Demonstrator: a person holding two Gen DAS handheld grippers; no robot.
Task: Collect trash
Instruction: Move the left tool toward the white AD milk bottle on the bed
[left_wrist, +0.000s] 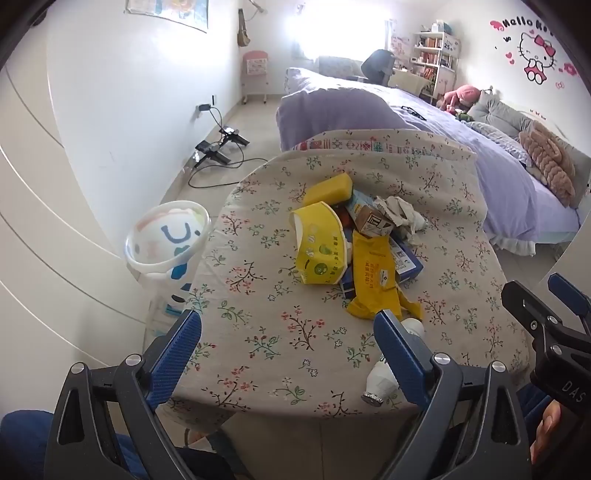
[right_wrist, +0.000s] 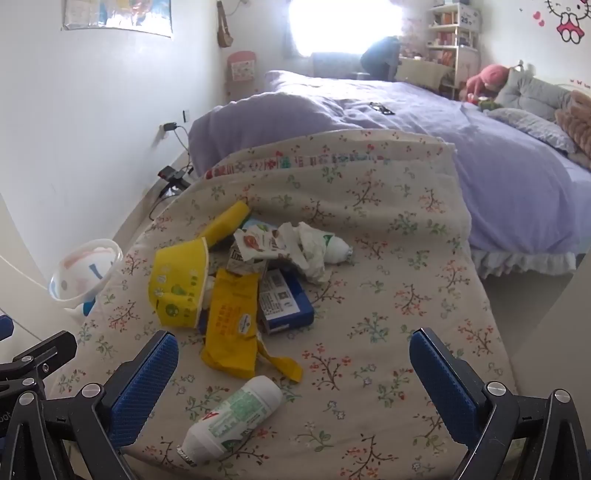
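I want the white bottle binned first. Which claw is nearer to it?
Hard to call; likely the left. The white bottle lies partly hidden behind the open left claw's right finger. In the right wrist view it lies just ahead of the open right claw, toward its left finger.

Matt floral cloth, glossy wrappers

The tablecloth (right_wrist: 388, 295) is showing matt woven cloth; on it, the yellow wrapper (right_wrist: 229, 325) is gleaming like glossy plastic, the bottle (right_wrist: 236, 417) looking smooth, the tissue (right_wrist: 306, 247) lying crumpled.
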